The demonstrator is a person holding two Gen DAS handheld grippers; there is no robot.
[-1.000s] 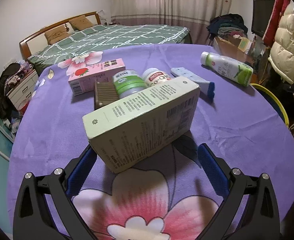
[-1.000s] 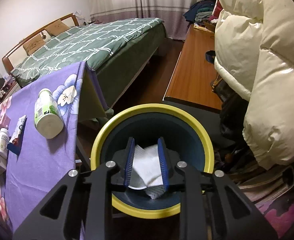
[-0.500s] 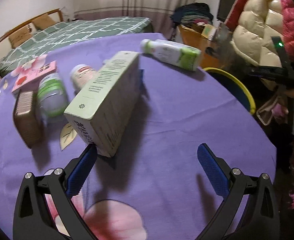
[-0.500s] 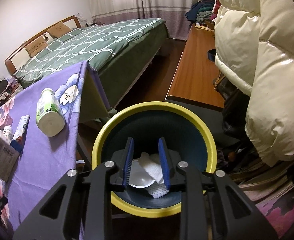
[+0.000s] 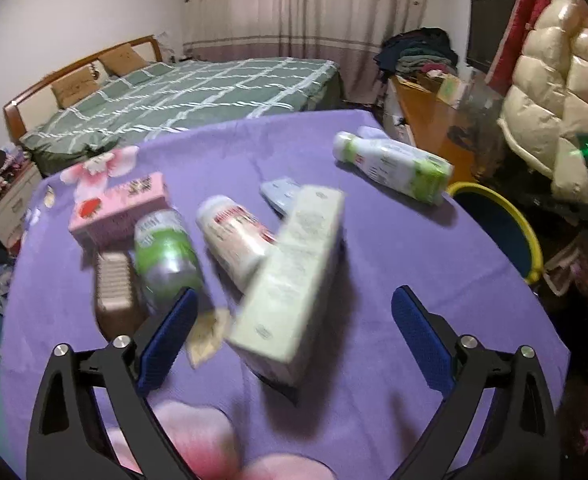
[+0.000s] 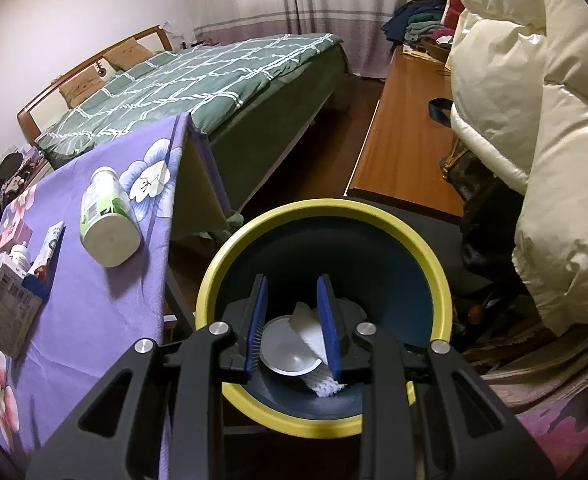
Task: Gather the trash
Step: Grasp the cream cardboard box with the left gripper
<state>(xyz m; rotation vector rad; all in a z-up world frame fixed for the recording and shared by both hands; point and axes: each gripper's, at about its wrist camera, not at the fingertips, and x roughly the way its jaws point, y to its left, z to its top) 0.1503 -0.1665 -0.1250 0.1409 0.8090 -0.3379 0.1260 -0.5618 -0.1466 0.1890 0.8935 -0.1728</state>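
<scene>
A pale green box [image 5: 289,280] lies lengthwise on the purple tablecloth [image 5: 434,264]. My left gripper [image 5: 294,292] straddles its near end with both pads clear of it, jaws wide and closing. My right gripper [image 6: 291,284] hangs over the yellow-rimmed dark blue bin [image 6: 334,206] beside the table. Its pads stand a narrow gap apart with nothing pressed between them. A white foam wrap [image 6: 314,332] and a round white lid [image 6: 285,354] lie at the bin's bottom.
More items lie on the cloth: a pink carton [image 5: 119,210], a green-labelled bottle [image 5: 165,256], a red-labelled white bottle [image 5: 233,240], a brown block [image 5: 113,300] and a large white-green bottle [image 5: 394,168]. A bed [image 6: 197,76], a wooden desk [image 6: 406,132] and a puffy cream coat [image 6: 534,120] surround the bin.
The left view swung and pulled back; the green box now points away between the fingers instead of lying across them. The white wrap that filled the right pads' gap now lies lower in the bin.
</scene>
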